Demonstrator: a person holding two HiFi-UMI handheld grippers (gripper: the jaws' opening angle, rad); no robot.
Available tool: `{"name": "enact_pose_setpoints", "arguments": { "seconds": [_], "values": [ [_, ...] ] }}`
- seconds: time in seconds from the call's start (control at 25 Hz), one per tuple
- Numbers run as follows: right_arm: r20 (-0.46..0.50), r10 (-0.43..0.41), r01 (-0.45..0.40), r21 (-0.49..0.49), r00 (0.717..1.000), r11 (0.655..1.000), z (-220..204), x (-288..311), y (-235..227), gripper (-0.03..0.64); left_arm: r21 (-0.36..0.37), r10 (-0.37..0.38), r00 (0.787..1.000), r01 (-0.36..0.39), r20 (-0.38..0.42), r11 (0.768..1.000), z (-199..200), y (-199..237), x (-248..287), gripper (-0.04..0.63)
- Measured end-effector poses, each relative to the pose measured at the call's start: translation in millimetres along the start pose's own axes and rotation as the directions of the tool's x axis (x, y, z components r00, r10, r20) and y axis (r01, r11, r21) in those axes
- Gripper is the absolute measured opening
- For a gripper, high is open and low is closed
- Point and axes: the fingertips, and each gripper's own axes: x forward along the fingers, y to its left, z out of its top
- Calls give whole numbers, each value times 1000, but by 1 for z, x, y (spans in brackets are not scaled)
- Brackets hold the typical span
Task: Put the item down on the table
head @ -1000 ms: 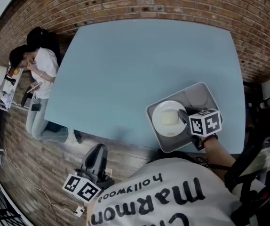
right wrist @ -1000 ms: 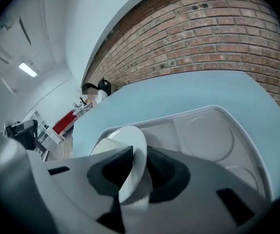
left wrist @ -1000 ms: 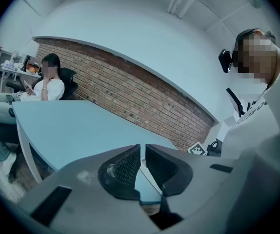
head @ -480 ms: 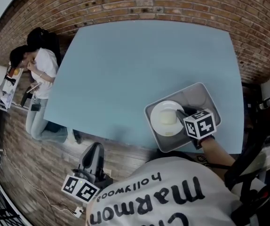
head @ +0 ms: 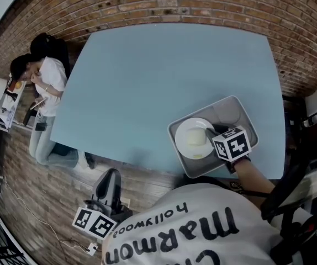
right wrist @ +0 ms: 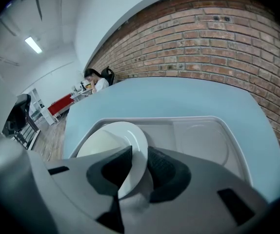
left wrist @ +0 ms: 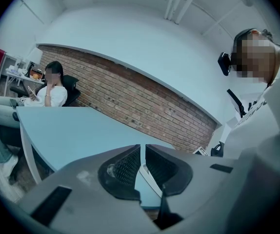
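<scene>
the right gripper (right wrist: 139,155) pinches the near rim of a white plate (right wrist: 113,145), one jaw on each face of the rim. in the right gripper view the plate stands tilted, its far edge reaching over the larger section of a grey tray (right wrist: 179,119). whether the plate touches the tray floor cannot be told. the tray's other section, to the right, has a shallow round recess (right wrist: 203,138).

in the head view the right gripper (head: 216,134), with its marker cube (head: 233,143), is over the tray's (head: 225,101) near side. the plate (head: 194,138) covers the tray's left part. the tray sits on the light blue table (head: 164,76) near its right corner, close to the edge by the person who holds the grippers.

the left gripper (left wrist: 143,165) has its jaws drawn almost together, with only a thin slit between them and nothing in it. in the head view it (head: 109,189) is held off the table, below the near edge, over a brick-patterned floor (head: 53,203).

a seated person in a white top (head: 51,76) is at the table's far left side, and a brick wall (head: 164,1) runs behind the table.
</scene>
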Motion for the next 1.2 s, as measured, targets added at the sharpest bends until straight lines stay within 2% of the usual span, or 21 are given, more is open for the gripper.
{"name": "enact_pose_setpoints", "arguments": {
  "seconds": [0.88, 1.2],
  "values": [
    [-39, -55, 46, -190, 998, 981, -4, 1, 0, 87, -13, 10, 1000, -10, 9, 1000, -5, -2, -4, 37],
    [-80, -30, 8, -256, 996, 967, -5, 2, 3, 89, -23, -2, 1000, 2, -2, 1000, -10, -3, -2, 37]
  ]
}}
